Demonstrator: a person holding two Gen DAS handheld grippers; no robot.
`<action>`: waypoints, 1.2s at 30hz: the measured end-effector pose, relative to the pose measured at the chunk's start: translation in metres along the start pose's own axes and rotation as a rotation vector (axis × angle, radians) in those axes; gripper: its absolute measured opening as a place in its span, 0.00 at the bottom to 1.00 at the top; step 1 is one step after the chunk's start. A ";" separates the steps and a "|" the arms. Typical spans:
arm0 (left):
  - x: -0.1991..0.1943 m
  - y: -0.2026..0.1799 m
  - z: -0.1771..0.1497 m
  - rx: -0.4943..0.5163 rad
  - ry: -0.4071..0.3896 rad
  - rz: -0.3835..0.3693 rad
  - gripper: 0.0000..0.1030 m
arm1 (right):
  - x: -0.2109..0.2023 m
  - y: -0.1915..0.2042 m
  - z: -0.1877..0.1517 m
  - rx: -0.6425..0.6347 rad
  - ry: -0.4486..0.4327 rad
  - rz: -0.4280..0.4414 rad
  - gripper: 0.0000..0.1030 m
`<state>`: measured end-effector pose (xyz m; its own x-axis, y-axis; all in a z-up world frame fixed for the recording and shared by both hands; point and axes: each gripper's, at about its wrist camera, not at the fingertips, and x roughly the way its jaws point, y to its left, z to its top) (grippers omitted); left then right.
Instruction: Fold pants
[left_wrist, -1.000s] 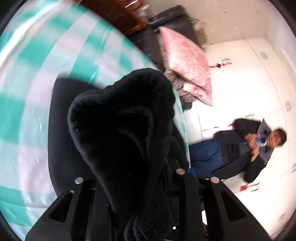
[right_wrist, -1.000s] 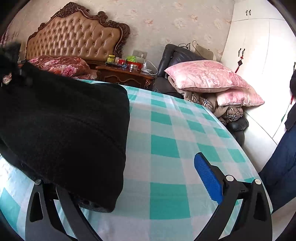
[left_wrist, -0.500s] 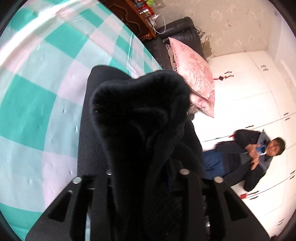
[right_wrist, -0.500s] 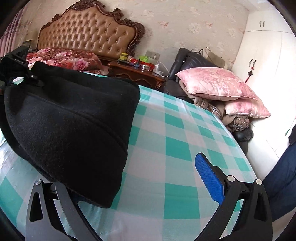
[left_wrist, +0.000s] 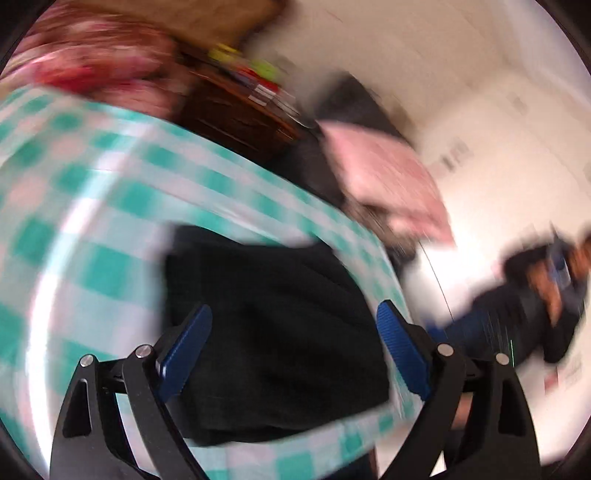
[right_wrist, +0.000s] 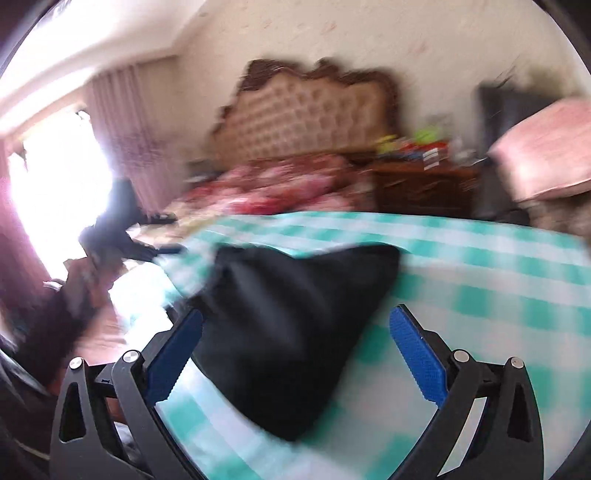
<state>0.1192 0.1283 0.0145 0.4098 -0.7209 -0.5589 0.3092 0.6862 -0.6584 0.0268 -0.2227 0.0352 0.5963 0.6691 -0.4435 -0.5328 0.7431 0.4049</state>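
Your left gripper and right gripper both gaped wide, empty, over the black pants bunched on the checked bedsheet; soft, thick, limp fabric, probably best pinched at a folded edge.

The left wrist view looks forward between its two fingers, close above the bed's checked sheet, facing the bedside table and white wardrobe. The right wrist view looks low along the sheet toward the headboard. Both are blurred and share the black pants, bedside table and pink pillow.
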 end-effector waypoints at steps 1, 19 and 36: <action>0.012 -0.008 -0.004 0.012 0.028 -0.008 0.88 | 0.023 -0.015 0.015 0.056 0.064 0.100 0.95; 0.045 0.036 -0.050 0.035 0.113 0.055 0.44 | 0.224 -0.117 0.047 0.389 0.581 -0.036 0.31; 0.021 -0.027 0.020 0.158 0.092 0.070 0.98 | 0.147 -0.035 0.072 0.229 0.316 0.094 0.87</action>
<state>0.1367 0.0967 0.0305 0.3571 -0.6716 -0.6491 0.4165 0.7365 -0.5329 0.1763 -0.1506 0.0130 0.3184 0.7295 -0.6054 -0.4076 0.6819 0.6073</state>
